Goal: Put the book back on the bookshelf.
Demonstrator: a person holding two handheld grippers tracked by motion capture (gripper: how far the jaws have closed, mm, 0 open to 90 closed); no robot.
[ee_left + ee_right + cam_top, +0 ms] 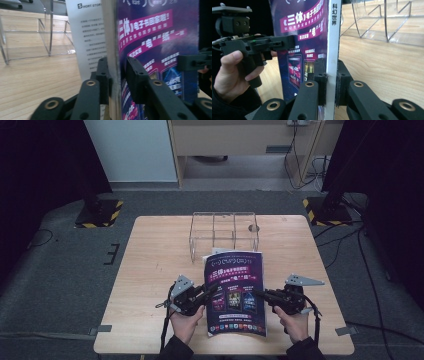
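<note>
Both grippers, left gripper [212, 290] and right gripper [258, 293], clamp fingers on the magazine's [235, 292] opposite side edges.

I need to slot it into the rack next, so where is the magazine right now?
The magazine is at the table's near middle in the high view, gripped on its edges by the left claw and right claw, just before the clear rack.

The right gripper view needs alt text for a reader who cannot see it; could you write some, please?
The right hand-held gripper clamps the white spine of a purple magazine above a wooden table. A hand holds the left hand-held gripper against the cover; a clear acrylic organizer stands behind.
</note>
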